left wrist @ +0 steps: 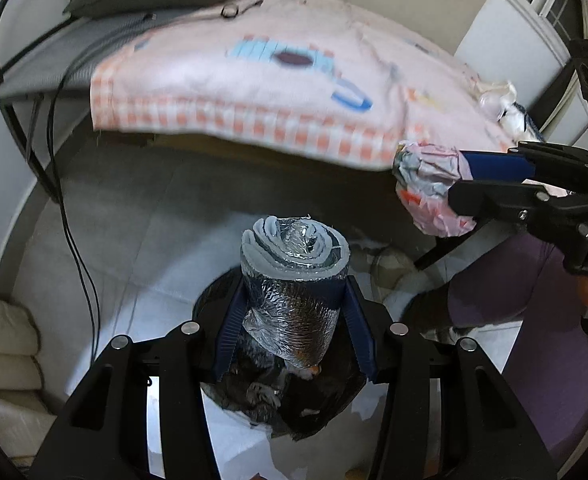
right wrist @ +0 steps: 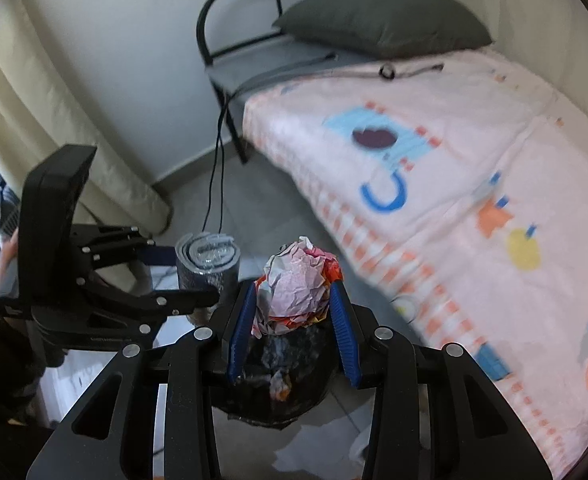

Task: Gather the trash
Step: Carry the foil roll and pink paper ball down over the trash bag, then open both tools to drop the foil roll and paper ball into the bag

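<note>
My left gripper [left wrist: 294, 280] is shut on a rolled silver foil-and-foam bundle [left wrist: 294, 264], held upright over a bin lined with a black bag [left wrist: 325, 400]. The same roll [right wrist: 208, 260] and left gripper [right wrist: 182, 276] show at the left of the right wrist view. My right gripper [right wrist: 292, 292] is shut on a crumpled wad of pink, white and orange paper [right wrist: 294, 280], also above the black-lined bin [right wrist: 278, 392] that holds some scraps. From the left wrist view the paper wad [left wrist: 429, 192] and right gripper [left wrist: 457, 184] hang at the right.
A bed with a pink patterned blanket [right wrist: 453, 184] and grey pillow [right wrist: 381, 24] fills the right and far side. Black cables [right wrist: 216, 184] run down to the tiled floor. A cream curtain [right wrist: 54, 128] hangs at left. A person's purple-clad leg [left wrist: 513, 280] is close by.
</note>
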### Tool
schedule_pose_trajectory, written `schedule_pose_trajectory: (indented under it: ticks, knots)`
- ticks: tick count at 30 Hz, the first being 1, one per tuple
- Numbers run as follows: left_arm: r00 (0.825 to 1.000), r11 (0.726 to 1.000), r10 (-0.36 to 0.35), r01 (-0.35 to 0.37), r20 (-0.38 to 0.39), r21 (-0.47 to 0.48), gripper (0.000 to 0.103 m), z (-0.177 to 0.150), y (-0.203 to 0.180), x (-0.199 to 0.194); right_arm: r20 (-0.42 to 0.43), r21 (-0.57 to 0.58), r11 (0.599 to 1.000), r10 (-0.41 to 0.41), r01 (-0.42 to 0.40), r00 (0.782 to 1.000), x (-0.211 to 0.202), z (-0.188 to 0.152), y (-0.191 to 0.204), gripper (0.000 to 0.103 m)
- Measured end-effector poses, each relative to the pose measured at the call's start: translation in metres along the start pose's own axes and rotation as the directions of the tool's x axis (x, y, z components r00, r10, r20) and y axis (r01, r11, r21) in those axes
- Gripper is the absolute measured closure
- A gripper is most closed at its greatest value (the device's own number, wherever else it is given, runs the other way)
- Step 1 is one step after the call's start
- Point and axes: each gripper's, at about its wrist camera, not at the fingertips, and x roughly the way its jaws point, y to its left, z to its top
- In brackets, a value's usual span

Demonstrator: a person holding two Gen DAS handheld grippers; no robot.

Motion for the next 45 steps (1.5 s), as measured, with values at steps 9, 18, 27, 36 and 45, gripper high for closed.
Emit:
schedule_pose_trajectory:
  ticks: [9, 18, 27, 36, 45]
  knots:
    - [0.994, 0.999, -0.009, 0.006, -0.107, -0.031, 0.054, -0.029, 0.014, 0.034, -0.127, 0.034, 0.999, 0.012, -0.007, 0.992, 0.06, -0.02, 0.006, 0.067]
    - [0.979, 0.998, -0.01, -0.004, -0.202, -0.067, 0.054, -0.047, 0.022, 0.064, -0.214, -0.006, 1.0, 0.0, -0.002, 0.977, 0.099, -0.035, 0.014, 0.067]
    - [0.965, 0.993, -0.053, 0.024, -0.257, -0.114, 0.029, -0.055, 0.026, 0.085, -0.275, -0.047, 0.997, -0.069, 0.059, 0.959, 0.124, -0.044, 0.01, 0.053]
    - [0.971, 0.995, -0.028, 0.005, -0.239, -0.095, 0.006, -0.057, 0.027, 0.073, -0.25, -0.072, 0.989, -0.14, 0.126, 0.958, 0.119, -0.045, 0.001, 0.014]
    - [0.986, 0.995, 0.028, -0.044, -0.165, -0.093, 0.006, -0.05, 0.027, 0.038, -0.182, -0.009, 0.993, -0.118, 0.118, 0.976, 0.081, -0.039, -0.009, 0.014]
